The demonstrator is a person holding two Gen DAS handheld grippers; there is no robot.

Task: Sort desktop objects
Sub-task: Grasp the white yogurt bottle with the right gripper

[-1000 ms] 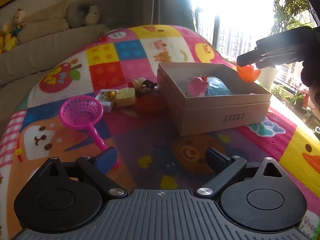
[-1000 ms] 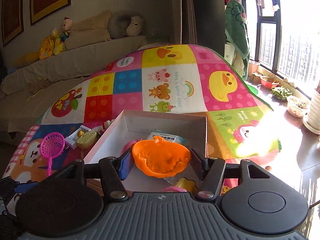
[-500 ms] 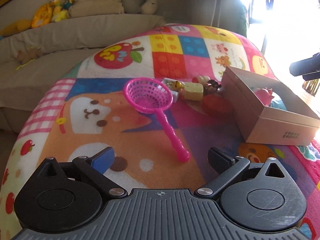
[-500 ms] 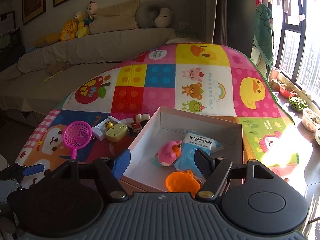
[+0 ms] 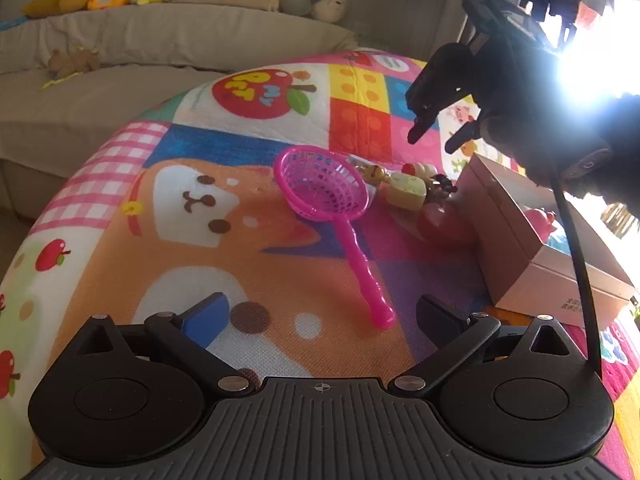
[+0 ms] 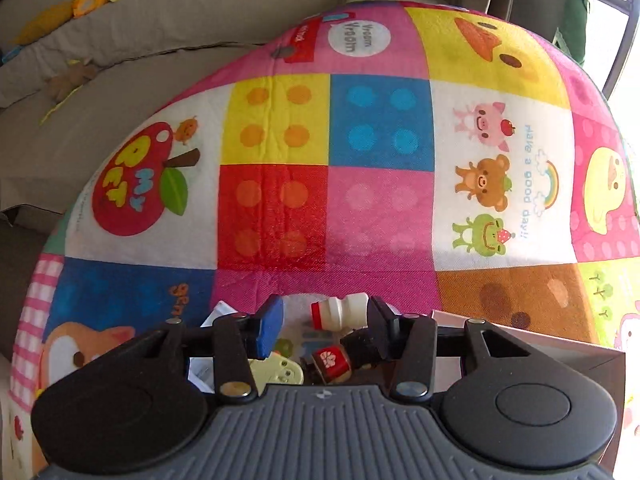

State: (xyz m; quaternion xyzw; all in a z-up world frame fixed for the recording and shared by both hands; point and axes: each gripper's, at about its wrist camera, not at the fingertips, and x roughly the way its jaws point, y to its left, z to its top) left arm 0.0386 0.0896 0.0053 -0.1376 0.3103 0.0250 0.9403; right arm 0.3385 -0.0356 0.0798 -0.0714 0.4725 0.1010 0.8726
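A pink toy net (image 5: 324, 190) lies on the colourful mat, its handle end (image 5: 382, 320) between my left gripper's (image 5: 320, 314) open fingers. Small toys lie beside the cardboard box (image 5: 532, 256): a pale yellow toy (image 5: 406, 194), a red piece (image 5: 440, 226), a small white bottle with a red cap (image 6: 340, 315) and a red-and-brown block (image 6: 332, 362). My right gripper (image 6: 326, 328) is open and empty, hovering just above these toys, fingers on either side of the bottle. It also shows in the left wrist view (image 5: 434, 136).
A grey sofa (image 5: 160, 44) with plush toys runs behind the mat. The box holds a pink toy (image 5: 540, 220). A black cable (image 5: 580, 272) hangs from the right gripper. Bright window glare at the right.
The orange toy left my right gripper and fell into the box. The right gripper then moved left, over the small toys. My left gripper swung left and closed in on the net handle.
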